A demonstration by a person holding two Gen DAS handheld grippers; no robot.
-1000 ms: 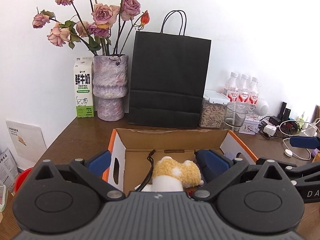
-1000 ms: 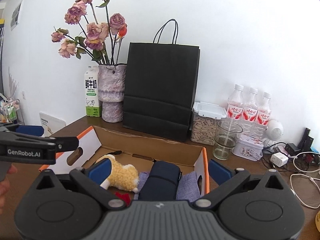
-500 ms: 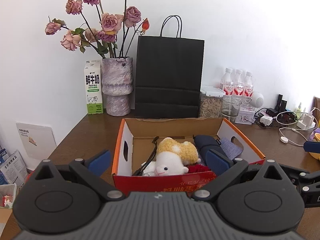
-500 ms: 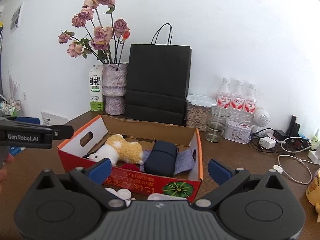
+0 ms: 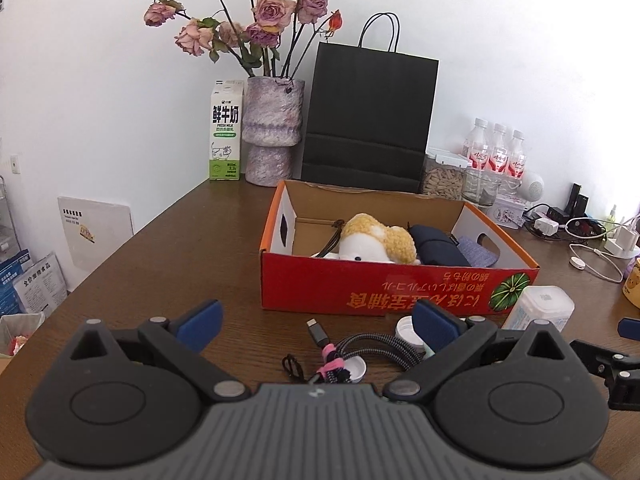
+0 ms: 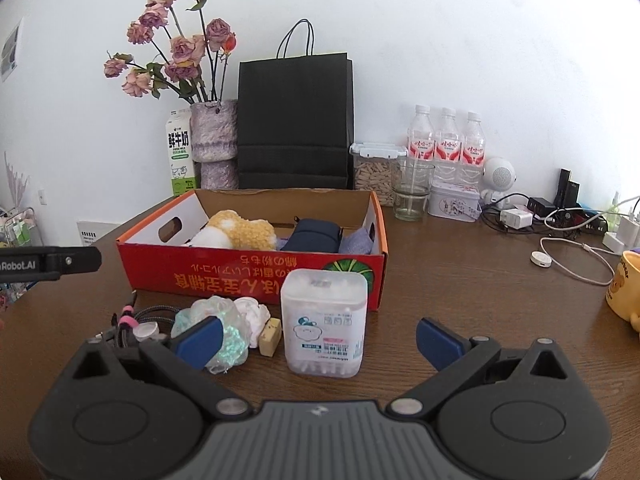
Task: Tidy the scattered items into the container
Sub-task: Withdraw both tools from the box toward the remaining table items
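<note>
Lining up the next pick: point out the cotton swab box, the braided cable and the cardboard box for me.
cotton swab box [image 6: 324, 322]: right wrist view, front face at the label.
braided cable [image 5: 374, 347]: left wrist view, on the coiled grey braid.
cardboard box [image 5: 360, 284]: left wrist view, red front wall.

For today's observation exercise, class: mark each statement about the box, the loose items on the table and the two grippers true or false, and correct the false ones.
1. The plush toy lies inside the red cardboard box. True.
2. The cotton swab box is inside the box. False: it stands on the table in front of it.
3. The right gripper is shut on the swabs. False: it is open, holding nothing.
4. The braided cable lies on the table. True.
5. The left gripper is open. True.
</note>
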